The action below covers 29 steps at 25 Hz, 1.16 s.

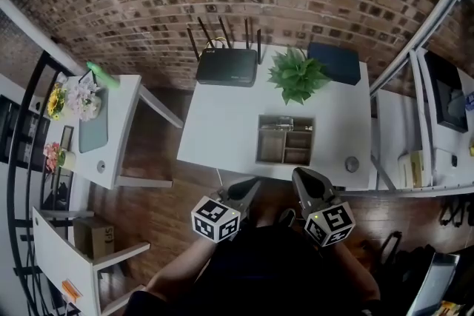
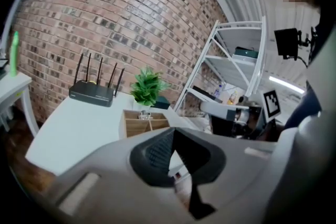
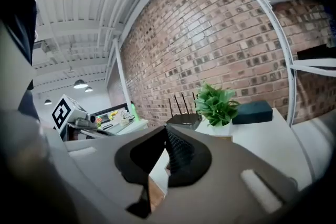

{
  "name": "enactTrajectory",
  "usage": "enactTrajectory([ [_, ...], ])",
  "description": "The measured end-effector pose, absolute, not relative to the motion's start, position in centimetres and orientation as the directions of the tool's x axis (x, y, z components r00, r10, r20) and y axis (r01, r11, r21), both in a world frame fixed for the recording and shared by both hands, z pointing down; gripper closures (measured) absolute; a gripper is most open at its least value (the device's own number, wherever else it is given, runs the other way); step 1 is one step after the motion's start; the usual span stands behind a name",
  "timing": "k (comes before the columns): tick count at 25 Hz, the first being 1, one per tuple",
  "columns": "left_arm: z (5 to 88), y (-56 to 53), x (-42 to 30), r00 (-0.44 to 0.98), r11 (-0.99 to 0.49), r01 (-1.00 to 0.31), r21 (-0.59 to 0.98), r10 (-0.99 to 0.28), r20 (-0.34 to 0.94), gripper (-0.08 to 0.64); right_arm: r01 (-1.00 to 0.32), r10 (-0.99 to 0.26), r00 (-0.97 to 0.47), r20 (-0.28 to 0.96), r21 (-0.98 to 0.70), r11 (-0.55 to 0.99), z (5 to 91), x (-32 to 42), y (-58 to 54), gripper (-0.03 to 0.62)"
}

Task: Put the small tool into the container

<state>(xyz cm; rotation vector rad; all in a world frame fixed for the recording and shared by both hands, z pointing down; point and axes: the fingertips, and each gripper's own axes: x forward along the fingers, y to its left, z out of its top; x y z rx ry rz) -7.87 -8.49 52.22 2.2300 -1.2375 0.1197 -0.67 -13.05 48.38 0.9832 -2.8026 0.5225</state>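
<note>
The wooden container with several compartments stands on the white table, in front of a potted plant. A small shiny metal item lies in its back compartment; it also shows in the left gripper view as a metal item in the container. A small round grey object sits near the table's front right corner. My left gripper and right gripper hover close to my body, just short of the table's front edge. Both are shut with nothing in them.
A black router with antennas and a dark blue box sit at the table's back. A side table with flowers stands to the left. A white shelf unit is on the right, with a brick wall behind.
</note>
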Motion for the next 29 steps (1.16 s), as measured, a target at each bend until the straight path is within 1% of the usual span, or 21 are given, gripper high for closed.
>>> enactTrajectory([
  [4,51.0,-8.9,-7.0,0.58,-0.433,-0.792,0.43,-0.752,0.313,0.557,-0.624,-0.585,-0.782,0.216,-0.259,0.738,48.4,-1.0,-12.0,0.581],
  [12,50.9,-9.3,-4.8,0.627,-0.485,-0.763,0.428,-0.716,0.308,0.557,-0.683,-0.645,-0.73,0.227,-0.275,0.676,49.0,1.2,-12.7,0.581],
  [14,50.8,-9.5,-4.8,0.631,-0.488,-0.76,0.429,-0.713,0.306,0.557,-0.692,-0.65,-0.722,0.239,-0.28,0.666,49.3,1.6,-12.7,0.581],
  [18,50.8,-9.9,-4.8,0.631,-0.489,-0.759,0.43,-0.715,0.3,0.557,-0.7,-0.666,-0.713,0.218,-0.267,0.662,48.9,1.8,-13.1,0.581],
  [29,51.1,-10.2,-4.8,0.63,-0.492,-0.762,0.421,-0.714,0.305,0.557,-0.707,-0.673,-0.707,0.217,-0.265,0.656,49.0,1.8,-13.3,0.581],
])
